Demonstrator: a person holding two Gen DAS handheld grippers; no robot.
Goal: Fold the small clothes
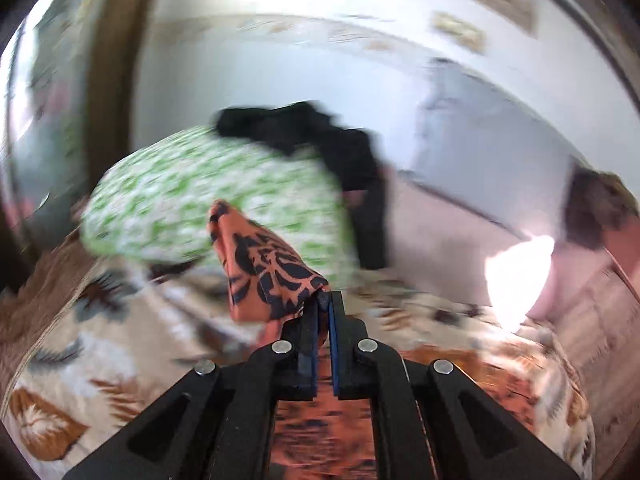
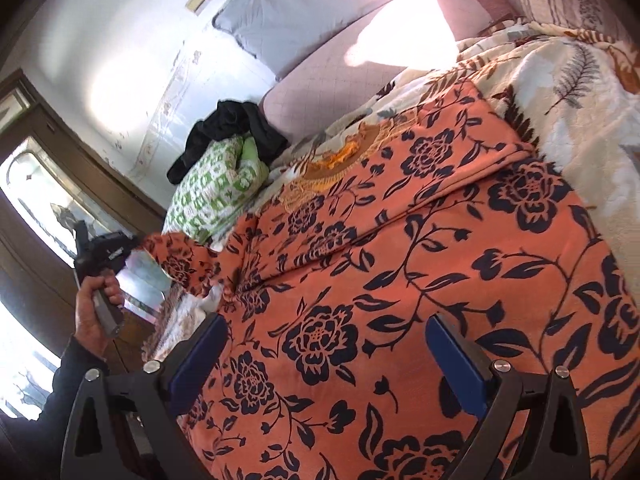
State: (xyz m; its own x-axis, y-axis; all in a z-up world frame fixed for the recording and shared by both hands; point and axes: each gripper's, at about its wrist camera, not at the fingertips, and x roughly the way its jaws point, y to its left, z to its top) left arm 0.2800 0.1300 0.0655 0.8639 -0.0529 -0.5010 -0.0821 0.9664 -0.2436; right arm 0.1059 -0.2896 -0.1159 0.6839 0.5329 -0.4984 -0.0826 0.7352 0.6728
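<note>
An orange garment with a dark floral print (image 2: 420, 280) lies spread on the bed, one edge folded over. My left gripper (image 1: 325, 300) is shut on a corner of it (image 1: 264, 268) and holds that corner lifted; it also shows in the right wrist view (image 2: 120, 248), pulling the sleeve end up at the garment's left. My right gripper (image 2: 324, 356) is open, its blue fingers (image 2: 456, 360) hovering just over the garment's near part, holding nothing. The left wrist view is blurred by motion.
A green-and-white garment (image 2: 212, 196) and a black garment (image 2: 228, 124) lie piled at the bed's far side by the wall. A leaf-print blanket (image 2: 560, 92) covers the bed. A pink pillow (image 2: 340, 80) and a grey pillow (image 2: 296, 8) lie beyond. A wooden door (image 2: 36, 200) stands at the left.
</note>
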